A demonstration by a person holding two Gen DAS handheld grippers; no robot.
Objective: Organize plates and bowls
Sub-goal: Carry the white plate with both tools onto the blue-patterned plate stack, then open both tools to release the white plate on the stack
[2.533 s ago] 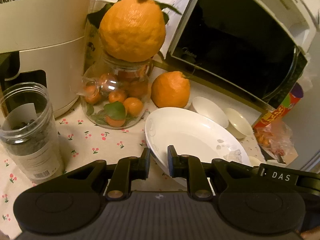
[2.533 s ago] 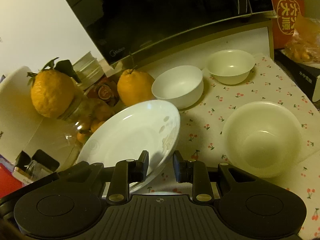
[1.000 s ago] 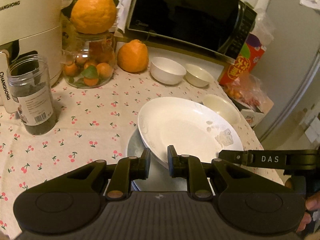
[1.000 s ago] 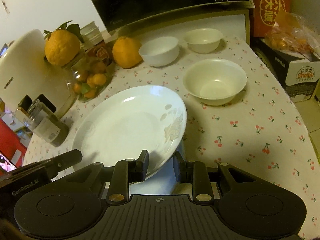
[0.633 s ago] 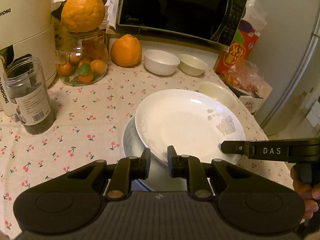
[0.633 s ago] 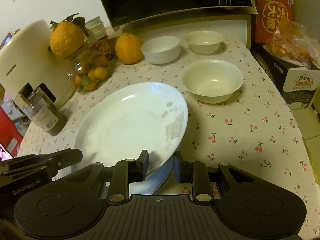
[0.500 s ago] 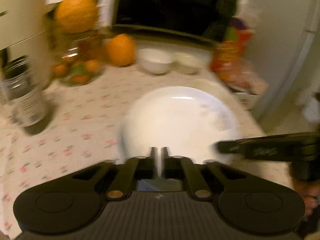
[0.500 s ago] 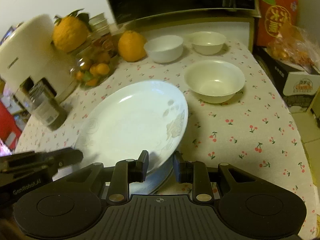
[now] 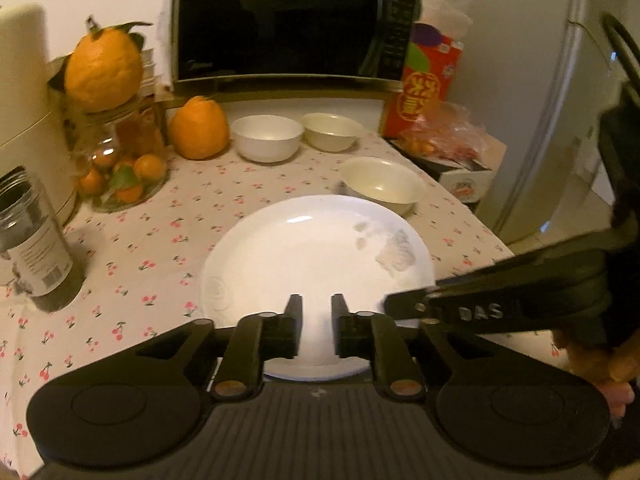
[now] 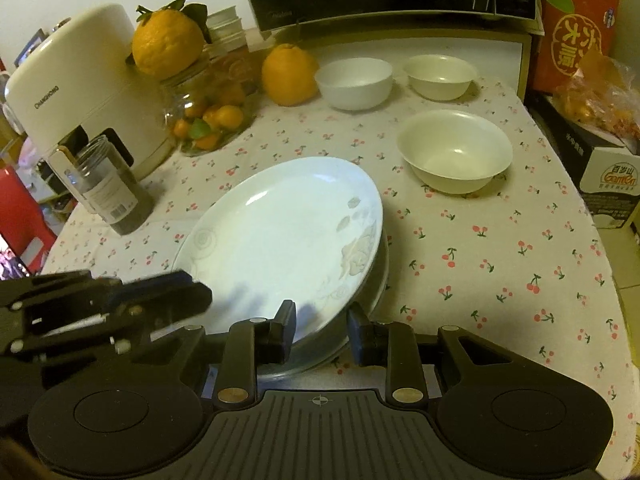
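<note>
Plate (image 10: 280, 236) is seen resting on second plate (image 10: 352, 320) near table's front edge, on cherry-print cloth (image 10: 500, 264). Stacking step is judged nearly finished. Left gripper (image 9: 316, 322): jaws are opening, near rim lies between them, pads are no longer pressed on it. Right gripper (image 10: 320, 326): jaws are likewise opening astride rim at plate's right, no grip is seen. Three bowls are noted unstacked: large bowl (image 10: 454, 156) beside plates, white bowl (image 10: 354, 82) and cream bowl (image 10: 440, 76) by microwave (image 9: 296, 20). Next move is judged: both grippers to be withdrawn clear, bowls to be nested.
</note>
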